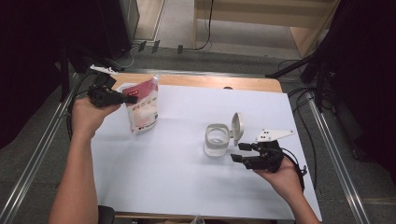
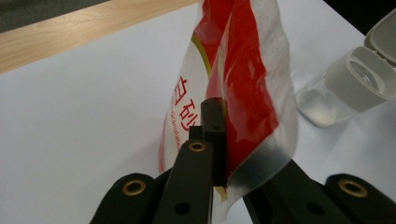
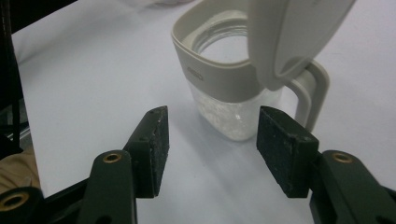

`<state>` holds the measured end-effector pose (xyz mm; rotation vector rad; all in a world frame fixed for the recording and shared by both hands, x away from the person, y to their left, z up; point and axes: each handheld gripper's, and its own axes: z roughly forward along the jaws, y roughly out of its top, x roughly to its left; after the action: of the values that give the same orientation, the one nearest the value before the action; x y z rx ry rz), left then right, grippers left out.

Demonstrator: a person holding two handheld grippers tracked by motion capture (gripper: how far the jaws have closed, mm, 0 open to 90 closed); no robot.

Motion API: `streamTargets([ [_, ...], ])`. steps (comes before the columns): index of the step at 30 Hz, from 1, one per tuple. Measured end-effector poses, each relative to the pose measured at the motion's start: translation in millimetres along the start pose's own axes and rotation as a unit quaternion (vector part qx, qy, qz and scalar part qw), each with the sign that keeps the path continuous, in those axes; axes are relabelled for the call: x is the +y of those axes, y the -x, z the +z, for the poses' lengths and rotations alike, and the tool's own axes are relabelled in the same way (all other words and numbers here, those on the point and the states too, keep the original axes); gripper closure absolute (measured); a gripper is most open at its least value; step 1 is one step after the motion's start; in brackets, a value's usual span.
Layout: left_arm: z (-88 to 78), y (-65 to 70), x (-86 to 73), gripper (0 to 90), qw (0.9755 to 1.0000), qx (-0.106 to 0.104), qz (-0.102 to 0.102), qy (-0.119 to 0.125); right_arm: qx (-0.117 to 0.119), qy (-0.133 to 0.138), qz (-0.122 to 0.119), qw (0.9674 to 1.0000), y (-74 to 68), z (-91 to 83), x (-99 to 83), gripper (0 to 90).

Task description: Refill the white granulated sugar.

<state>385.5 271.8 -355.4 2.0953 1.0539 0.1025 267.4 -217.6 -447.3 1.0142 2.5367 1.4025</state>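
The white table cover (image 1: 177,177) carried both pieces of work. The red-and-white sugar bag (image 1: 142,106) stood upright at its far left corner, long axis vertical, its open mouth pointing up and its printed face turned toward me. My left gripper (image 1: 132,99) met that bag from its left side, near the top edge. In the left gripper view the jaws were fully shut on the bag's film (image 2: 261,93), one pad pressed on the red panel just beside the side seam, the sack hanging between them with its long axis running up and away from the jaws.

The clear jar (image 1: 216,142) sat on the cover well to the right of the bag, and nearer my right gripper (image 1: 239,152) than my left. It stood upright, mouth up, its hinged lid (image 1: 237,125) flipped open and standing on the side toward my right hand. Some white grains lay in its base.

My right gripper lay level, pointing left at the jar. Its jaws stood about half open and gripped nothing; in the right gripper view the jar (image 3: 224,93) rose just beyond and between the two pads (image 3: 156,149), apart from both.

I judged that the coming move hinged on carrying the bag's mouth rightward over the jar's open mouth.
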Motion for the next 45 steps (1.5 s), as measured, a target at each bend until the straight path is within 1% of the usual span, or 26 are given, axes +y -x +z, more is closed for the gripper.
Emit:
streamTargets([
  [2,-3.4,3.9,2.5,90.0,0.9999,-0.011,-0.008,0.004,0.001,0.002,-0.003,1.0000,-3.0,1.1,1.4,44.7],
  [3,-5.7,6.1,3.7,90.0,0.9998,-0.019,-0.008,0.006,0.007,0.004,-0.004,1.0000,-4.5,1.8,2.4,44.4],
  [5,-10.5,11.9,6.4,90.0,0.9997,-0.022,-0.005,0.007,0.009,0.004,0.004,0.9999,-10.6,3.0,5.2,44.4],
  [7,-14.8,19.5,9.4,90.0,0.9996,-0.027,0.002,0.008,0.008,0.004,-0.003,1.0000,-16.2,4.2,7.9,44.3],
  [11,-22.1,36.2,14.4,90.0,0.9994,-0.030,0.015,0.011,0.009,0.005,-0.015,0.9998,-24.8,7.3,11.1,43.9],
  [12,-23.1,40.1,15.2,90.0,0.9993,-0.030,0.019,0.012,0.010,0.005,-0.016,0.9998,-26.3,8.2,11.6,43.6],
  [13,-23.3,44.5,15.5,90.0,0.9991,-0.036,0.020,0.012,0.011,0.004,-0.014,0.9998,-27.4,9.2,12.2,43.4],
  [14,-23.4,49.7,15.9,90.0,0.9992,-0.031,0.023,0.010,0.015,0.004,-0.016,0.9998,-28.1,10.4,12.6,43.4],
  [15,-23.4,53.9,16.3,90.0,0.9991,-0.033,0.027,0.007,0.017,0.004,-0.010,0.9998,-29.6,11.6,13.4,43.4],
  [16,-23.2,57.9,16.4,90.0,0.9990,-0.035,0.028,0.007,0.020,0.003,-0.010,0.9997,-31.0,12.4,14.3,43.4],
  [18,-24.2,63.7,16.6,90.0,0.9988,-0.037,0.032,0.007,0.019,0.003,-0.020,0.9996,-35.0,14.6,16.3,43.4],
  [21,-25.4,71.3,16.5,90.0,0.9979,-0.049,0.040,0.010,0.019,0.001,-0.037,0.9991,-40.6,21.0,18.2,42.8],
  [23,-25.9,76.3,17.0,90.0,0.9974,-0.055,0.046,0.012,0.021,-0.002,-0.038,0.9991,-44.1,27.4,18.6,43.2],
  [24,-26.1,78.4,17.7,90.0,0.9970,-0.059,0.049,0.013,0.022,-0.011,-0.034,0.9991,-45.0,30.4,19.2,44.7],
  [25,-26.4,81.6,18.5,90.0,0.9969,-0.059,0.049,0.013,0.026,-0.016,-0.024,0.9992,-46.3,32.9,20.1,45.0],
  [26,-26.3,83.1,18.9,90.0,0.9968,-0.062,0.047,0.013,0.030,-0.015,-0.024,0.9992,-47.6,36.2,21.4,45.1],
  [28,-25.8,87.4,19.5,90.0,0.9965,-0.062,0.054,0.013,0.033,-0.016,-0.030,0.9989,-50.6,40.8,23.1,44.8],
  [30,-24.6,90.5,19.1,90.0,0.9958,-0.069,0.059,0.013,0.037,-0.015,-0.035,0.9986,-54.3,46.8,24.8,44.5],
  [32,-23.0,91.2,18.6,90.0,0.9944,-0.084,0.064,0.008,0.040,-0.013,-0.041,0.9983,-56.6,53.3,26.4,44.5],
  [35,-20.1,90.5,17.5,90.0,0.9934,-0.098,0.059,0.007,0.047,-0.017,-0.037,0.9981,-60.7,61.4,28.7,44.5],
  [38,-19.7,96.0,19.2,90.0,0.9923,-0.106,0.063,0.006,0.042,-0.019,-0.052,0.9976,-66.4,68.4,31.0,44.5],
  [40,-20.3,100.5,21.2,90.0,0.9917,-0.109,0.068,0.011,0.039,-0.014,-0.065,0.9970,-71.5,74.9,33.6,44.2],
  [42,-21.3,103.6,22.7,90.0,0.9914,-0.109,0.072,0.011,0.047,-0.006,-0.064,0.9968,-72.1,79.1,35.1,43.8],
  [43,-21.7,104.9,23.7,90.0,0.9907,-0.112,0.077,0.011,0.054,-0.005,-0.057,0.9969,-72.6,81.4,35.8,43.8],
  [44,-21.9,107.0,24.1,90.0,0.9907,-0.112,0.076,0.013,0.062,-0.003,-0.051,0.9968,-72.3,84.7,36.7,43.8],
  [45,-22.4,108.3,24.8,90.0,0.9908,-0.109,0.079,0.011,0.063,-0.002,-0.044,0.9971,-72.9,87.9,37.6,43.7],
])
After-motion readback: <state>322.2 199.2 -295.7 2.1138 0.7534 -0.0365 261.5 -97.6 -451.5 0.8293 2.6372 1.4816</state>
